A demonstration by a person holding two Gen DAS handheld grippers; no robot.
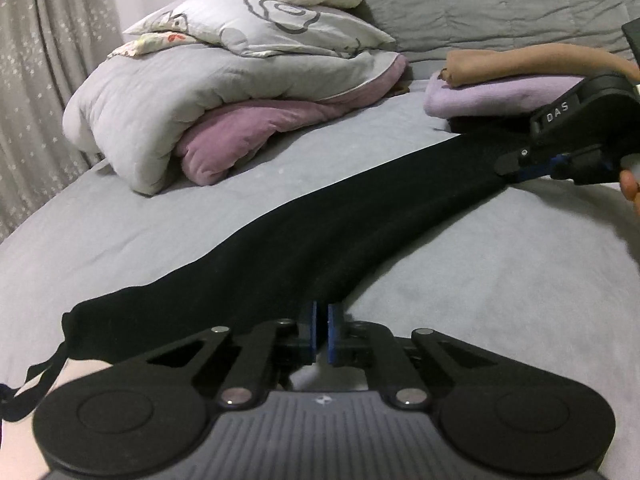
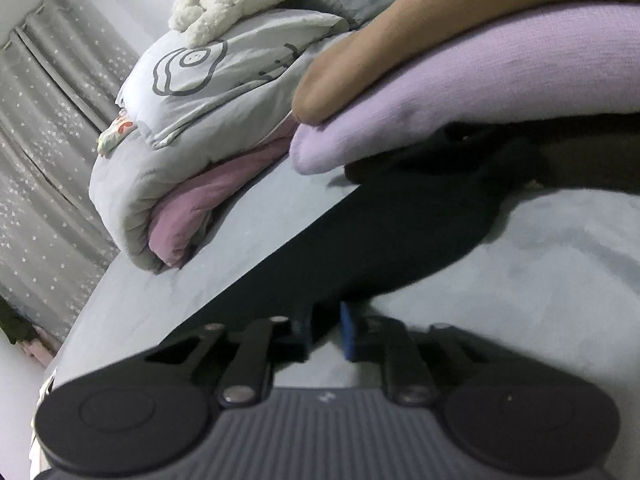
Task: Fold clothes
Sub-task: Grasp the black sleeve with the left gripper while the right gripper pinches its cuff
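Black garment (image 1: pixel 320 232) stretched across our bed (image 1: pixel 160 208).
We clamp each end: left gripper (image 1: pixel 322 328), right gripper (image 2: pixel 326 326) (fingers pinched on cloth).

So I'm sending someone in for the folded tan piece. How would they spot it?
On the grey bed, look right of the rolled duvet to the small stack of folded clothes. The tan garment lies on top, resting on the lilac garment, the only brownish thing there.
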